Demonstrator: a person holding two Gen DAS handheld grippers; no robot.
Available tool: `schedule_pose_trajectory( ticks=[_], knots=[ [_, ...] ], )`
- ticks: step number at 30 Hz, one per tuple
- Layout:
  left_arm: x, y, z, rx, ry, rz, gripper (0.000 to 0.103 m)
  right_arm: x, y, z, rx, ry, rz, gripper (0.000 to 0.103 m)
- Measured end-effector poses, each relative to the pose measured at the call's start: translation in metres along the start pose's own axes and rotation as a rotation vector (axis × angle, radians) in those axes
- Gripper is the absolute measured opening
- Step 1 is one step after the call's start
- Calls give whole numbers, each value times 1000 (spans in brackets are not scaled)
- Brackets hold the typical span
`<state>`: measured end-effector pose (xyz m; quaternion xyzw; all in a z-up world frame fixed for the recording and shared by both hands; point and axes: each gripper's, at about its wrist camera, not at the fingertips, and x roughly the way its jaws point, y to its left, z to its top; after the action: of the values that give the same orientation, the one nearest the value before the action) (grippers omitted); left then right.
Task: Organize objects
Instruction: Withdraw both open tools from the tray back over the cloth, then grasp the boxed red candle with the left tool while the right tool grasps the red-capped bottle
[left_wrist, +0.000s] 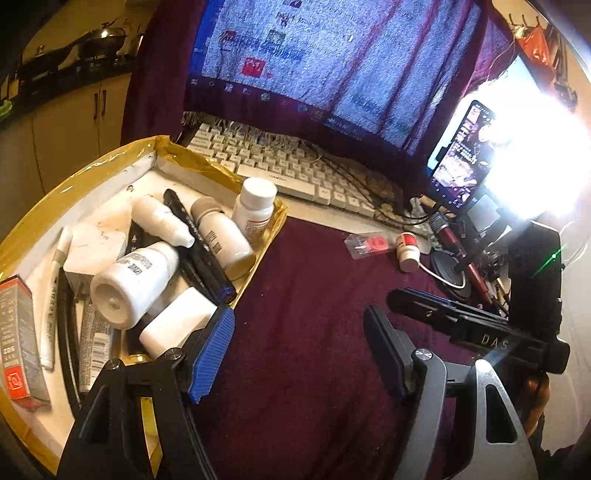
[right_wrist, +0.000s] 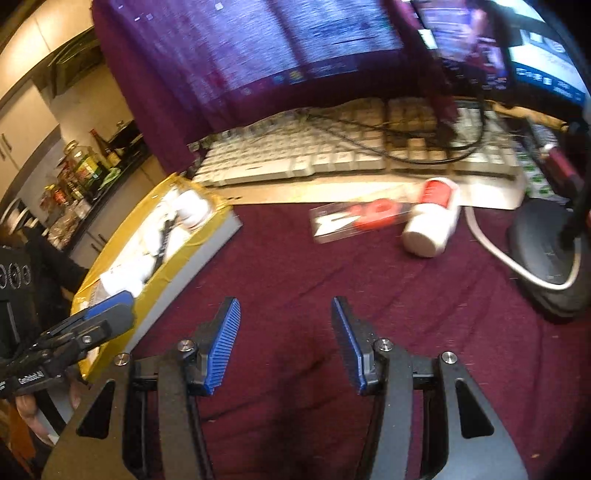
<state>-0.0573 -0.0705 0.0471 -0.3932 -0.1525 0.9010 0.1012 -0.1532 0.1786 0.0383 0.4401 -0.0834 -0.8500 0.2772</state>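
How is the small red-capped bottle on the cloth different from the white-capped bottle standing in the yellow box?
The red-capped bottle lies on its side on the dark red cloth; the white-capped bottle stands upright. The red-capped bottle is alone outside the yellow box, beside a clear packet; the white-capped bottle is inside, among other bottles and pens. Their caps differ: red against white. Both have white bodies, and neither gripper holds them.

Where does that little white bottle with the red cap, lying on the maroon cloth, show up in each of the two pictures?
Left wrist view: the white bottle with the red cap lies right of centre, beside the clear packet with a red ring.
Right wrist view: it lies upper right of centre, just right of that packet.
Shared landmark: the white keyboard behind it.
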Motion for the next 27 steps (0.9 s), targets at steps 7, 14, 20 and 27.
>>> schedule_pose_trajectory(
  ticks=[7, 14, 20, 27],
  knots=[
    [-6, 3, 1, -15, -42, -69, 69, -11, -32, 13, 47, -20, -123, 54],
    [-13, 3, 1, -6, -89, -117, 72, 2, -47, 40, 97, -9, -289, 56],
    [-16, 0, -3, 27, -101, -107, 73, 19, -61, 52, 145, 14, -361, 56],
    [-16, 3, -3, 17, -97, -120, 73, 21, -60, 51, 108, -10, -367, 47]
  ],
)
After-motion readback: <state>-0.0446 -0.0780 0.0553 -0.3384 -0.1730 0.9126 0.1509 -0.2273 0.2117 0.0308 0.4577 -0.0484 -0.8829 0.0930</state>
